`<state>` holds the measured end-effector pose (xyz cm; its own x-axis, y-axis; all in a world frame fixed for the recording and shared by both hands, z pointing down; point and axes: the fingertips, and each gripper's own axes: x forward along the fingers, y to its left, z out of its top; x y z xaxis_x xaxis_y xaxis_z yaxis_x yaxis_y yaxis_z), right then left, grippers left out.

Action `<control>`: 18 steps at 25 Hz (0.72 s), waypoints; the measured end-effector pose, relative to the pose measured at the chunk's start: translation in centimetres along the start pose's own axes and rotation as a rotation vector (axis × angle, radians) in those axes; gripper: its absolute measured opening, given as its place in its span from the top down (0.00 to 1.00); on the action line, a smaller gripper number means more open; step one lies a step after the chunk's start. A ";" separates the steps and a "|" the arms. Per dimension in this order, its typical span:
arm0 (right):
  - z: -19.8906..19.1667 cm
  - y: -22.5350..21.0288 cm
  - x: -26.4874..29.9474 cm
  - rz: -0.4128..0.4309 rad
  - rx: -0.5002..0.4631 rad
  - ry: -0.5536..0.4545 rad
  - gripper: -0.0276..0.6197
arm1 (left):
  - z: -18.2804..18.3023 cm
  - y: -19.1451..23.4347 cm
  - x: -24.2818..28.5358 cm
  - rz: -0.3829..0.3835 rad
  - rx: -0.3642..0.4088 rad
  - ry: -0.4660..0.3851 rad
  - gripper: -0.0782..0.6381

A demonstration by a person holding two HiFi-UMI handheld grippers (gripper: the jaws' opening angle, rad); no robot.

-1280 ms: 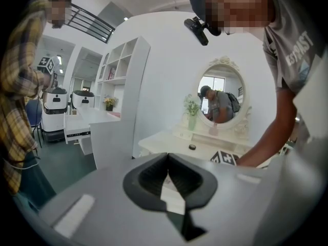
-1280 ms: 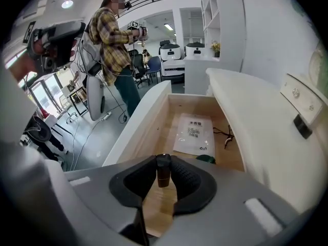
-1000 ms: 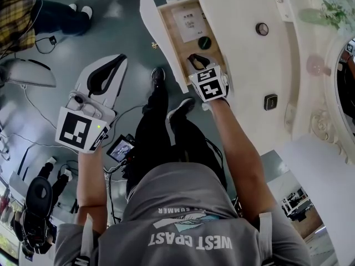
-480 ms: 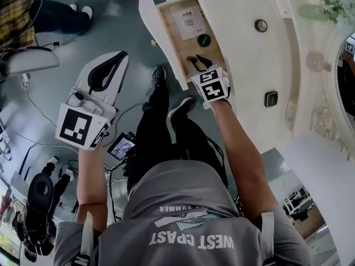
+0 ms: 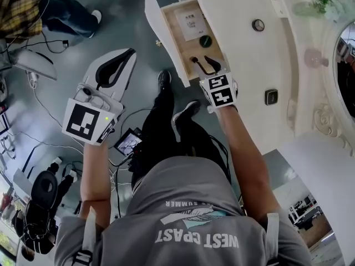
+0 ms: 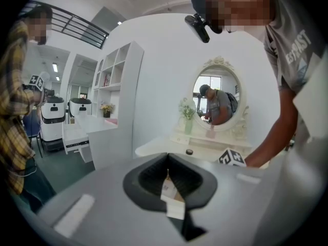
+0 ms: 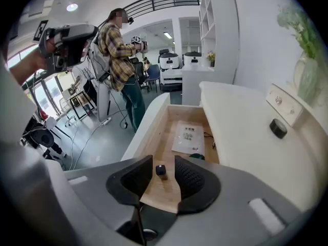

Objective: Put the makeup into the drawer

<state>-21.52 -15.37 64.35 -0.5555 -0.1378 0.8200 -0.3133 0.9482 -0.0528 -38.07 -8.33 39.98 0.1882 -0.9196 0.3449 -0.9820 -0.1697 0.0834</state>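
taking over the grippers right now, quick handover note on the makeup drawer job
Left gripper: shut, empty, out over the floor, away from the tabletop.
Right gripper: jaws have just been opening, now open above the open drawer; a small dark item lies loose on the drawer floor between them.
Done: that item and a green round one are in the drawer.
Left: a round compact and a dark square case sit on the tabletop, probably next; drawer not yet closed.

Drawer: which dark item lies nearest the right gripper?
The small black piece seen between the jaws, which have just been opening; the round green one sits farther back.
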 end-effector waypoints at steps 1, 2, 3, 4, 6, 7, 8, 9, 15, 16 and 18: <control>0.4 -0.1 -0.8 -0.002 -0.001 -0.016 0.74 | 0.4 -0.4 -0.1 0.000 0.006 -0.003 0.89; 1.0 -0.2 -1.8 -0.006 -0.004 -0.034 0.74 | 0.8 -0.8 -0.2 -0.001 0.013 -0.006 0.89; 1.6 -0.4 -2.7 -0.011 -0.007 -0.054 0.74 | 1.2 -1.2 -0.3 -0.002 0.022 -0.010 0.89; 2.3 -0.6 -3.8 -0.016 -0.008 -0.078 0.75 | 1.8 -1.5 -0.4 -0.004 0.031 -0.016 0.89; 4.0 -1.0 -6.0 -0.026 -0.005 -0.133 0.75 | 2.9 -2.3 -0.4 -0.008 0.053 -0.030 0.89; 4.8 -1.2 -7.3 -0.030 -0.003 -0.163 0.76 | 3.5 -2.6 -0.5 -0.010 0.063 -0.036 0.89; 5.7 -1.4 -8.6 -0.033 -0.002 -0.194 0.77 | 4.1 -3.1 -0.6 -0.012 0.072 -0.042 0.89; 6.5 -1.5 -10.1 -0.035 0.001 -0.224 0.78 | 4.8 -3.6 -0.8 -0.014 0.081 -0.046 0.89; 10.3 -2.2 -20.0 -0.067 0.020 -0.404 0.86 | 9.2 -7.1 -2.2 -0.028 0.146 -0.092 0.89; 10.8 -2.4 -21.6 -0.073 0.026 -0.432 0.87 | 9.9 -7.6 -2.3 -0.030 0.159 -0.102 0.89; 11.3 -2.8 -24.6 -0.082 0.046 -0.480 0.90 | 11.3 -8.6 -2.5 -0.036 0.182 -0.124 0.89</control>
<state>-15.72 -17.93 37.90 -0.8165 -0.3381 0.4680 -0.3985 0.9166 -0.0331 -30.28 -8.54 27.82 0.2302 -0.9464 0.2267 -0.9639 -0.2537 -0.0803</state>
